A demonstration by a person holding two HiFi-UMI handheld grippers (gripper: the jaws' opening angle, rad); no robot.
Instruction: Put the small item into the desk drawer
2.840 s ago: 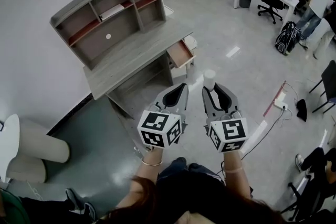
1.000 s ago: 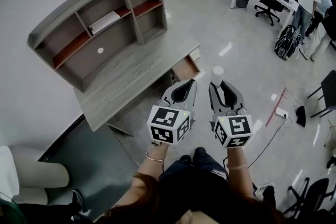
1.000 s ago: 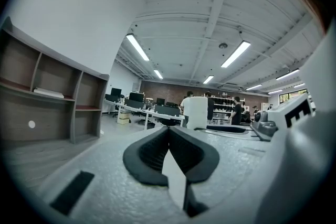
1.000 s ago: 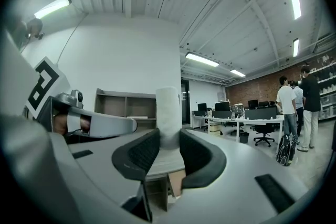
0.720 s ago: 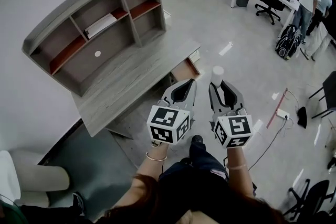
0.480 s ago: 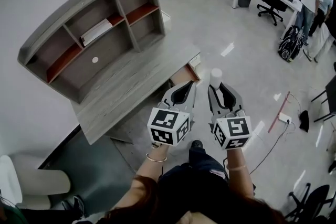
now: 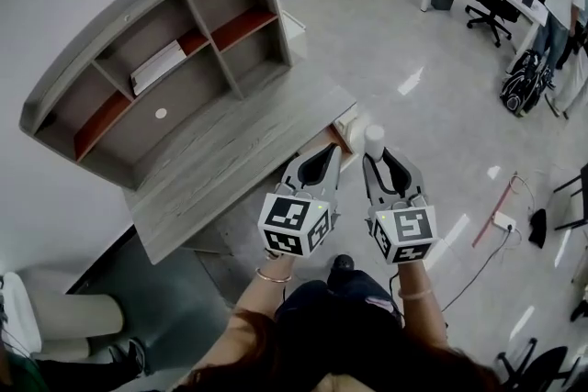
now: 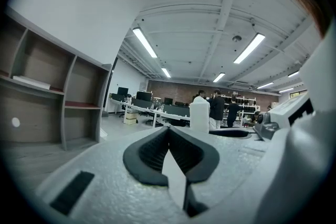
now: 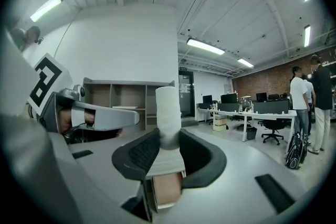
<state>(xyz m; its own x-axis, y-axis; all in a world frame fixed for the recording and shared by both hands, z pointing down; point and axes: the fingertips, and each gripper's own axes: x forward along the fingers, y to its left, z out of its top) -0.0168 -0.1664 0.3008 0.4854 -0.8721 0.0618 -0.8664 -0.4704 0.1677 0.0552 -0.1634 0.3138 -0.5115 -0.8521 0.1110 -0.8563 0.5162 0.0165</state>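
Head view: two hand-held grippers, each with one marker cube, are held side by side above the floor, just beside the front corner of the grey wood-grain worktop (image 7: 230,151). The left hand-held gripper (image 7: 327,150) is clenched and empty. The right hand-held gripper (image 7: 376,153) grasps one small white cylinder (image 7: 374,136) upright at its tips. One reddish-brown drawer (image 7: 342,137) stands pulled out under the worktop's corner, near the cylinder. A grey shelf unit (image 7: 175,41) sits on the worktop.

Left gripper view: the left hand-held gripper (image 8: 169,131) has its jaws together, with nothing between them.

Right gripper view: the right hand-held gripper (image 9: 169,140) pinches the cylinder (image 9: 168,110) between its pads; the drawer (image 9: 164,191) shows below.
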